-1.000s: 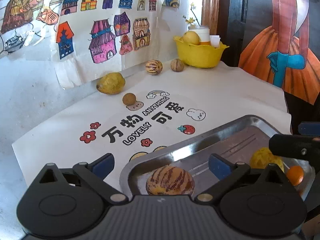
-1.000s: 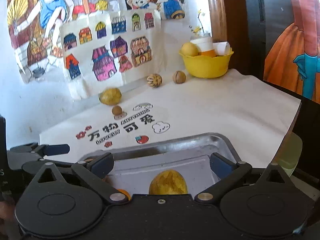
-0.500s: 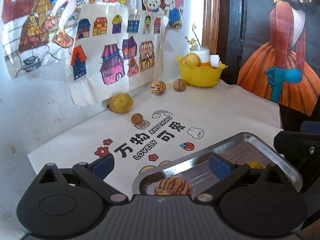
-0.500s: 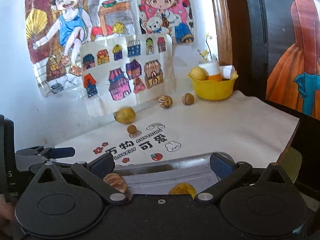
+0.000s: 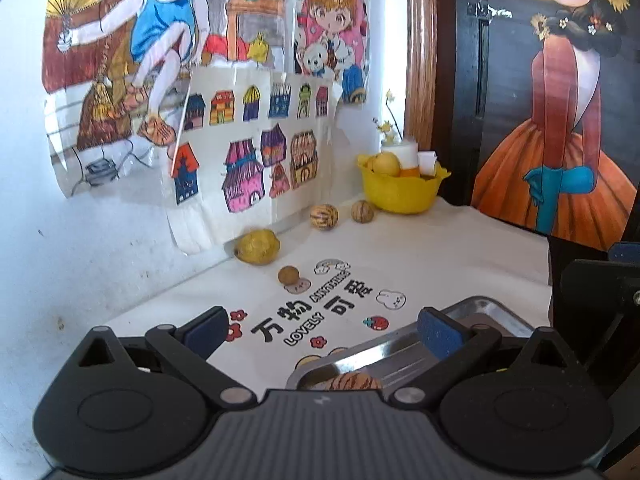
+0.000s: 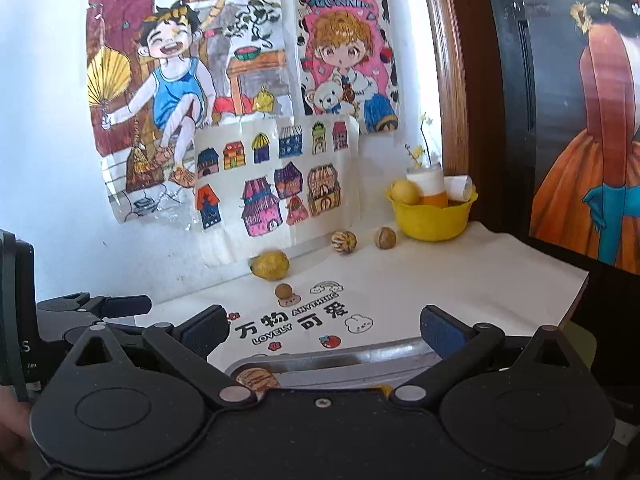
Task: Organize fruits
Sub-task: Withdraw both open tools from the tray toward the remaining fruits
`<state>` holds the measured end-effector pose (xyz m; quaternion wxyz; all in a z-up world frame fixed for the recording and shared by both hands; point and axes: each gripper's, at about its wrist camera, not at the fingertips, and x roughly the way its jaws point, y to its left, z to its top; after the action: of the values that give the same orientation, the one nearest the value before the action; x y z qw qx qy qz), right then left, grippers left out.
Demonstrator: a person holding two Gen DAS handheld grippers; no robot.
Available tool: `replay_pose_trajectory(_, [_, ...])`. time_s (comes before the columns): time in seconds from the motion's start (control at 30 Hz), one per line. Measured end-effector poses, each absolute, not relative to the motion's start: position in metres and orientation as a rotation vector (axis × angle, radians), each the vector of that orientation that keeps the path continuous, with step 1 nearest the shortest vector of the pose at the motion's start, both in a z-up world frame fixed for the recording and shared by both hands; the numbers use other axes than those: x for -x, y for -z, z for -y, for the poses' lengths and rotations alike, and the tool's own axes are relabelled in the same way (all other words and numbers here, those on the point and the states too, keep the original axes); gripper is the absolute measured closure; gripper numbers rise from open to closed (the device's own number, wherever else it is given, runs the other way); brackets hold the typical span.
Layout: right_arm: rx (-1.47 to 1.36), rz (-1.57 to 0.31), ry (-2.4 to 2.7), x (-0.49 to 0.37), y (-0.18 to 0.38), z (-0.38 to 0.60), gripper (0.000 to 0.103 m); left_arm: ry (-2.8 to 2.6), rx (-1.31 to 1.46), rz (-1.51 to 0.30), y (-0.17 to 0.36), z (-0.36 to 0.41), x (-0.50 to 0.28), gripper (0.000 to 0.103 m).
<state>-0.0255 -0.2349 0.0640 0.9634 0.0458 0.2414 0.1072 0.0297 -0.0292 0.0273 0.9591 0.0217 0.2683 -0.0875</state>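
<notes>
Both my left tongs (image 5: 322,330) and right tongs (image 6: 324,330) stand apart, holding nothing. Nearest, the metal tray (image 5: 496,316) already holds a striped fruit (image 5: 352,382) (more may sit hidden beneath). Farther out on the surface lie a small brown fruit (image 5: 288,275), a yellow one (image 5: 257,247), two more by the yellow bowl (image 5: 400,196): roughly half left, I judge.

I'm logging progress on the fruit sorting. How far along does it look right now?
Partly done. A striped fruit already lies in the metal tray, with a sliver of yellow fruit beside it. Nothing is in hand: the left gripper and right gripper are open. Left on the cloth: a lemon, small brown fruit, striped fruit and walnut-like fruit.
</notes>
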Motion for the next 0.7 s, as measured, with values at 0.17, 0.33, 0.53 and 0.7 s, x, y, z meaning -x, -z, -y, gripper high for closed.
replay_pose_trajectory(0.17, [-0.09,-0.47,-0.218,0.032,-0.072,0.233,0.001,0.172,-0.042,-0.527,-0.034,0.027,-0.024,0.0])
replay_pose_trajectory(0.33, [-0.089,-0.466,-0.227,0.031,-0.074,0.231,0.001,0.165,-0.041,-0.521,-0.035,0.024,-0.023,0.0])
replay_pose_trajectory(0.53, [-0.082,-0.476,-0.233,0.023,-0.074,0.23,0.001,0.149,-0.039,-0.528,-0.033,0.021,-0.033,0.0])
replay_pose_trajectory(0.7, [-0.07,-0.486,-0.236,0.006,-0.074,0.23,0.001,0.14,-0.032,-0.538,-0.028,0.018,-0.047,0.0])
